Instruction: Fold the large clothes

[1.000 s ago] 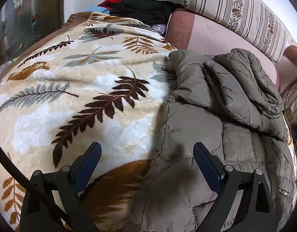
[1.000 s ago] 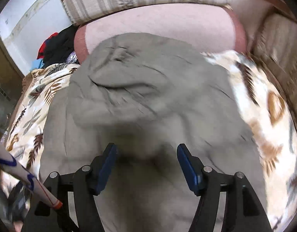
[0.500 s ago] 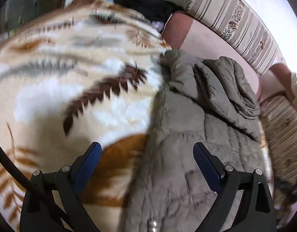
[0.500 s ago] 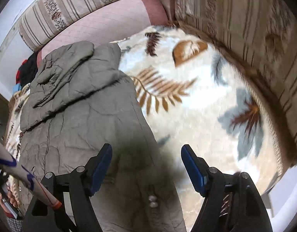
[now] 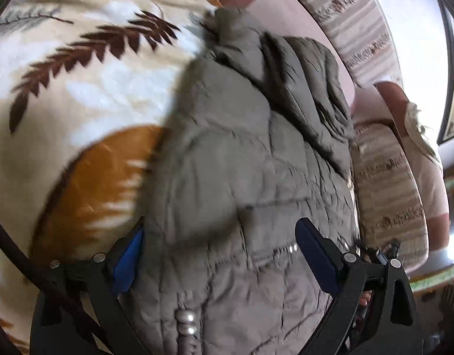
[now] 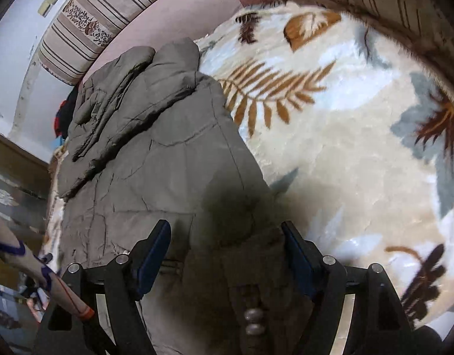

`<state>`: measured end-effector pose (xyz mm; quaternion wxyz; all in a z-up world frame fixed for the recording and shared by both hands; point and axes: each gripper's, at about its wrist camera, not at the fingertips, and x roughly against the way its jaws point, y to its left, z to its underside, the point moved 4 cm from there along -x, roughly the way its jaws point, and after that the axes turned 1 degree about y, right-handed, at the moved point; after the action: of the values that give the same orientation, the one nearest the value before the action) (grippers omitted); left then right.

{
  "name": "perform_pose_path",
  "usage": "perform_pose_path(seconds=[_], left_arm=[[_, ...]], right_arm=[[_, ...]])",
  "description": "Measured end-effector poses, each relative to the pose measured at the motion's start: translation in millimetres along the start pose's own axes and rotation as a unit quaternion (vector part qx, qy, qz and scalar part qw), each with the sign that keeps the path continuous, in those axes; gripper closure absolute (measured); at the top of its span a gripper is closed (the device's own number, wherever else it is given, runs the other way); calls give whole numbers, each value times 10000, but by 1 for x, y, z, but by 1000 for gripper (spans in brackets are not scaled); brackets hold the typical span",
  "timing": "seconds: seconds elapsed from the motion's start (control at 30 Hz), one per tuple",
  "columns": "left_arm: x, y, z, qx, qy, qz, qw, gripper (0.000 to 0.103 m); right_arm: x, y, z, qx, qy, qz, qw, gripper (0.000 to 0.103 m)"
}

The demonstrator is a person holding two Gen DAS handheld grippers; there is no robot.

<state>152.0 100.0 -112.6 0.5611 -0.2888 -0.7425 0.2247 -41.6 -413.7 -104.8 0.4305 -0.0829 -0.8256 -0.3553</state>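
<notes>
Jacket (image 5: pixel 241 153) lay spread on the leaf-patterned blanket (image 5: pixel 79 88) that covered the sofa (image 6: pixel 114 9), its hood end bunched up against the pink backrest and its hem end nearest you. A second earlier your left gripper (image 5: pixel 219 251) looked across the middle of the blanket toward the pile of dark clothes at the far end; by this moment you had tipped it down and brought it in over the hem, so the jacket filled most of its view and the pile had gone out of frame. Its jaws stood wide apart with the padded fabric lying between them, and nothing was pinched. Your right gripper (image 6: pixel 225 251) had swung from facing the hood and backrest to the jacket's right edge, where the fabric met bare blanket. Its jaws had just been opening wider; the jacket's edge and a beaded cord (image 6: pixel 252 321) sat between them, but the blue pads (image 6: pixel 151 254) were not pressing on anything. Blur softened the left view.
</notes>
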Motion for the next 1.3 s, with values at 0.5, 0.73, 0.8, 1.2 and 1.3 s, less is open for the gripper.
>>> perform_pose_path(seconds=[0.5, 0.73, 0.8, 1.2, 1.3], left_arm=[[6, -20, 50, -476, 101, 878, 9950, 8], [3, -20, 53, -626, 47, 773, 9950, 8], [4, -19, 54, -640, 28, 784, 9949, 8], [11, -20, 57, -660, 50, 1141, 9913, 8], [11, -20, 57, -611, 44, 1193, 9910, 8]], right_arm=[[10, -21, 16, -609, 109, -1185, 9910, 27], [12, -1, 67, -189, 725, -1173, 9903, 28], [12, -4, 73, -222, 721, -1241, 9894, 28], [-3, 5, 53, -688, 658, -1779, 9794, 31], [-8, -1, 58, -744, 602, -1849, 9781, 31]])
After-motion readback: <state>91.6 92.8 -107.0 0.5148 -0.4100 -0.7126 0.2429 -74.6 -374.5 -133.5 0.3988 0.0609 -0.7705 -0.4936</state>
